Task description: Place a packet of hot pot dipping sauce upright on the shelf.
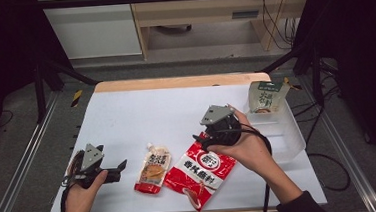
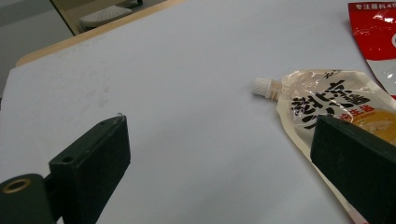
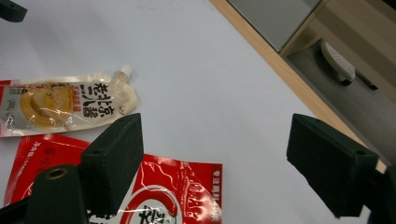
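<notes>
Presently, findings by view.

High view: right hand-held gripper (image 1: 202,137) poised over upper edge of red pouch (image 1: 200,173), jaws apart, nothing between them. Left hand-held gripper (image 1: 121,166) low at left of worktop (image 1: 141,109), pointed toward spouted sauce pouch (image 1: 152,167). Clear bin (image 1: 288,134) at right, green pouch (image 1: 264,96) propped at its far end.

Left gripper view: jaws wide, bare worktop between them; spouted sauce pouch (image 2: 327,105) lying flat just beyond right jaw, untouched.

Right gripper view: jaws spread, red pouch (image 3: 177,191) beneath left jaw, no pad contact seen; spouted sauce pouch (image 3: 65,105) beside it, apart.

Step in hand: judged as approach to red pouch, grasp not yet made.

Next move: judged to need lowering onto pouch's upper edge, one jaw slipped beneath flat film, then closing firmly before lifting toward clear bin.
</notes>
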`<state>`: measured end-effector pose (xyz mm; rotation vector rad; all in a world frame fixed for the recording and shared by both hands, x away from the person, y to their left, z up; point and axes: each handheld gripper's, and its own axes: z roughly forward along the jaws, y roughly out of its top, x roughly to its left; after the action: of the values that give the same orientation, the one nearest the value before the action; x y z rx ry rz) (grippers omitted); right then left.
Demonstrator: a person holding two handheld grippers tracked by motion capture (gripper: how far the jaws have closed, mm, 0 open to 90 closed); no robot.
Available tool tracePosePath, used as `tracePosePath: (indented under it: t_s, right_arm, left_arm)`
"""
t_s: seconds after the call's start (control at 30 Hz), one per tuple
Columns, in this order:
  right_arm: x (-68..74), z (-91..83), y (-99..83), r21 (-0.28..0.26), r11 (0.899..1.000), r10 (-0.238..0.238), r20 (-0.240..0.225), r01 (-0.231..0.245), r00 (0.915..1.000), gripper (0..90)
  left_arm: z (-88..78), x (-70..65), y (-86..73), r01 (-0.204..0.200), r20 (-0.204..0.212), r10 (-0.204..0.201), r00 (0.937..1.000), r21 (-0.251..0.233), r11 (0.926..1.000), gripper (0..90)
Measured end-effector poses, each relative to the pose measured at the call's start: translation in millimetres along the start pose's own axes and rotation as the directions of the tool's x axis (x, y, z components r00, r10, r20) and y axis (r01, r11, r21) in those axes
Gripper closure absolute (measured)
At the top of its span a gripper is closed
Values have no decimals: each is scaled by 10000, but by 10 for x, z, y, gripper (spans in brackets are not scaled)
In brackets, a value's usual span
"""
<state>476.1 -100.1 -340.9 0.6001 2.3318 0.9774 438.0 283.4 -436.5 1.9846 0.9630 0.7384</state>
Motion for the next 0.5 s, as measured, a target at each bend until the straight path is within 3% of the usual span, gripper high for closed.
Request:
tracePosePath:
  t_s: [0.5]
  right_arm:
    - [320,465,148,555,9984,168,-881,-119,9960,307]
  left_arm:
    - [-2,-26,12,-240,-122,241,9996,125,9996,51]
